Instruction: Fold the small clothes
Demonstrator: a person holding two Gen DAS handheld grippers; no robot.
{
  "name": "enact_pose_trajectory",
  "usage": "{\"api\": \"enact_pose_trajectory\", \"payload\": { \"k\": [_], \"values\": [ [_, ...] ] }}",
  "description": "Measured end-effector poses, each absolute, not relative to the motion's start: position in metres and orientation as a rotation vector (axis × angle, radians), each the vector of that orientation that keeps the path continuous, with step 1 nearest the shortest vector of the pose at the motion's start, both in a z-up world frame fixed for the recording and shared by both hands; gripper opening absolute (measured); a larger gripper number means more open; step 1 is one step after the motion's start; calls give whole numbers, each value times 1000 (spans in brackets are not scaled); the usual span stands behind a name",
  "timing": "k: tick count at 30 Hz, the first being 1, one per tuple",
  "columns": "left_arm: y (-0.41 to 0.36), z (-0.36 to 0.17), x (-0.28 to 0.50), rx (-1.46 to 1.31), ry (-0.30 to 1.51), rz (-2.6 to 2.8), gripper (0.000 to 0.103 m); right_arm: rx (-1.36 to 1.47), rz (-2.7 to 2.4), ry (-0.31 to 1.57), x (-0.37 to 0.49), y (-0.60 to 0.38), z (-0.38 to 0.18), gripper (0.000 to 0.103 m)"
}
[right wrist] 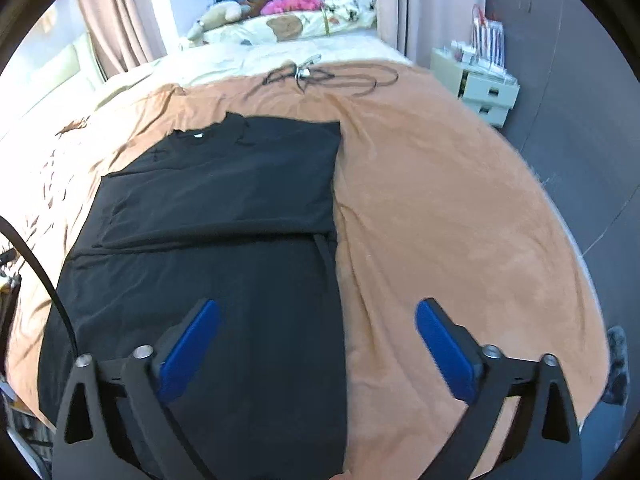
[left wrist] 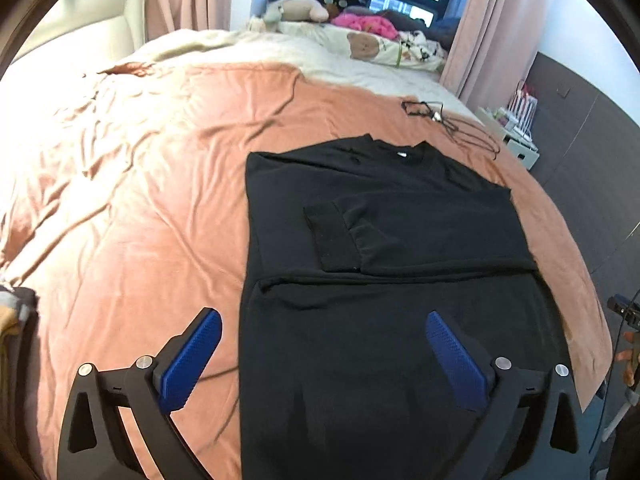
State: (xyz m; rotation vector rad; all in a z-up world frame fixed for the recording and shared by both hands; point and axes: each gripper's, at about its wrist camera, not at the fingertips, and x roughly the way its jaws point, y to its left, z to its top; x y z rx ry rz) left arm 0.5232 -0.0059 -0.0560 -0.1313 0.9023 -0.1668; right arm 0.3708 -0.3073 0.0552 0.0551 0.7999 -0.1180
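Observation:
A black long-sleeved top (left wrist: 384, 280) lies flat on the orange bedspread (left wrist: 140, 220), neck away from me, both sleeves folded across the chest with a cuff (left wrist: 332, 236) on top. My left gripper (left wrist: 324, 324) is open and empty, hovering over the top's lower left edge; one blue pad is over the bedspread, the other over the cloth. In the right wrist view the top (right wrist: 216, 240) lies left of centre. My right gripper (right wrist: 318, 312) is open and empty over the top's lower right edge, above the bedspread (right wrist: 440, 220).
A black cable with a small metal piece (left wrist: 444, 120) lies on the bed beyond the top; it also shows in the right wrist view (right wrist: 320, 76). Pillows and soft toys (left wrist: 340, 28) sit at the far end. A white drawer unit (right wrist: 476, 84) stands right of the bed.

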Motion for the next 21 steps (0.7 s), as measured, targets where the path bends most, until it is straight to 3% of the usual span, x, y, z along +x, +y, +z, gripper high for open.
{"api": "enact_pose_trajectory", "payload": {
  "k": [11,21],
  "values": [
    [15,-33,431,-168,849,-164,103,70,-83,743,287,-299,62,103],
    [26,-44,353,-180,821,-166,102,113,-31,673,222,-303,45,103]
  ]
}}
